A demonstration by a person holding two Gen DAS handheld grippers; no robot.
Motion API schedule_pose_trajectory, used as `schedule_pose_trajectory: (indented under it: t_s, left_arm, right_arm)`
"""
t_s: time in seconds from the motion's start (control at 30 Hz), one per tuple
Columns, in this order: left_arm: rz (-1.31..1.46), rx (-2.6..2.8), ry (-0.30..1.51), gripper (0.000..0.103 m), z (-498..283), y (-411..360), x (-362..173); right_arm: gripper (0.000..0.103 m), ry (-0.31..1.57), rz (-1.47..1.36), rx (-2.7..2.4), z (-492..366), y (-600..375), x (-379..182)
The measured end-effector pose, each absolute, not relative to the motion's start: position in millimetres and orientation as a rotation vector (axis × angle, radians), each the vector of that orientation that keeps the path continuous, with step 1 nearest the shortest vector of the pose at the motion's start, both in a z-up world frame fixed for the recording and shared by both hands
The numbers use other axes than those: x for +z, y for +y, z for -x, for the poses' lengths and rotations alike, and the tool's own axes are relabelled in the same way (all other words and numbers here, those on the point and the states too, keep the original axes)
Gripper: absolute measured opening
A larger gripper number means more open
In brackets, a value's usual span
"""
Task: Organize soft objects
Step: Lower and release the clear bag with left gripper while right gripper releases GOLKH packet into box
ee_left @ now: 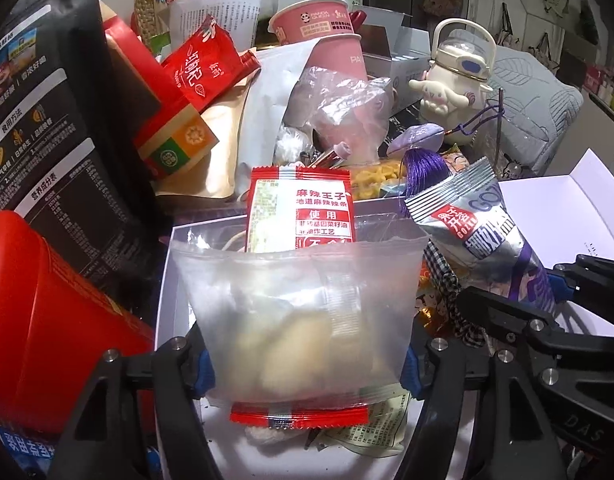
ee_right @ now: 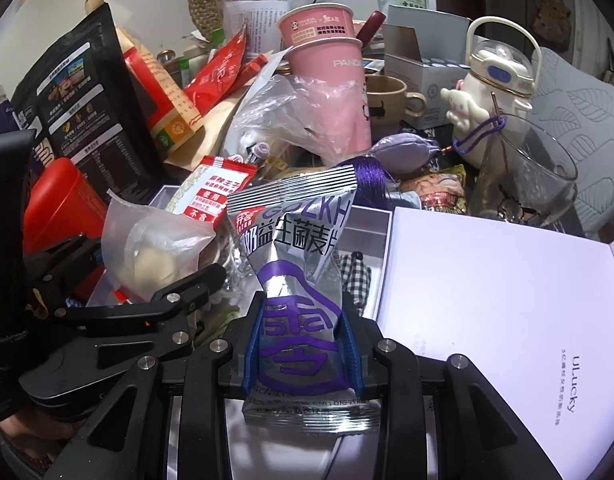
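My left gripper point(ee_left: 303, 372) is shut on a clear frosted snack bag point(ee_left: 295, 312) together with a red snack packet point(ee_left: 303, 208) behind it, held over an open white box point(ee_left: 175, 264). My right gripper point(ee_right: 303, 356) is shut on a silver and purple snack packet point(ee_right: 295, 264), held upright just right of the left gripper. That packet also shows in the left wrist view point(ee_left: 479, 224), and the clear bag point(ee_right: 155, 248) and red packet point(ee_right: 215, 192) show in the right wrist view. A checked cloth point(ee_right: 355, 276) and small wrappers lie in the box.
The white box lid point(ee_right: 487, 300) lies open on the right. Behind are stacked pink paper cups point(ee_right: 327, 60), a crumpled clear plastic bag point(ee_right: 291, 120), a purple sachet with tassel point(ee_right: 403, 148), a cream character bottle point(ee_right: 491, 80), a glass point(ee_right: 527, 172), a black pouch point(ee_left: 47, 100) and a red container point(ee_left: 55, 320).
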State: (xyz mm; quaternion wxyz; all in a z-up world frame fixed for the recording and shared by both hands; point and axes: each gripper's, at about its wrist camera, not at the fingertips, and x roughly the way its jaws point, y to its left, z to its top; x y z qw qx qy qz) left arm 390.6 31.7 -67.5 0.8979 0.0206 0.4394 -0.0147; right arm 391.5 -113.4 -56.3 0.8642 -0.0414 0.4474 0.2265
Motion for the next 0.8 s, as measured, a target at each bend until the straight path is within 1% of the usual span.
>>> schedule_pose_trajectory:
  t_s: [0.07, 0.1, 0.17, 0.2, 0.23, 0.27, 0.5, 0.8]
  left_arm:
    - [-0.041, -0.015, 0.931, 0.079, -393, 33, -69]
    - [-0.040, -0.008, 0.938, 0.080, -394, 34, -70]
    - [-0.031, 0.001, 0.946, 0.084, -395, 36, -71]
    - [-0.026, 0.001, 0.948, 0.085, -396, 37, -71]
    - [-0.031, 0.009, 0.951, 0.088, -396, 37, -72]
    - [-0.042, 0.017, 0.955, 0.090, -397, 36, -72]
    - [-0.062, 0.031, 0.965, 0.091, -396, 33, -70]
    - [-0.068, 0.061, 0.914, 0.091, -376, 28, -48]
  right_arm:
    - [0.035, 0.945, 0.077, 0.473, -393, -115, -56]
    - [0.037, 0.950, 0.073, 0.471, -393, -115, -57]
    - [0.049, 0.954, 0.068, 0.459, -395, -117, -56]
    - [0.050, 0.955, 0.061, 0.461, -395, -118, -56]
    - [0.052, 0.953, 0.051, 0.470, -394, -119, -55]
    - [0.052, 0.951, 0.051, 0.473, -394, -119, -54]
    - [0.052, 0.930, 0.063, 0.466, -389, -117, -48]
    - [0.052, 0.893, 0.045, 0.451, -377, -128, -34]
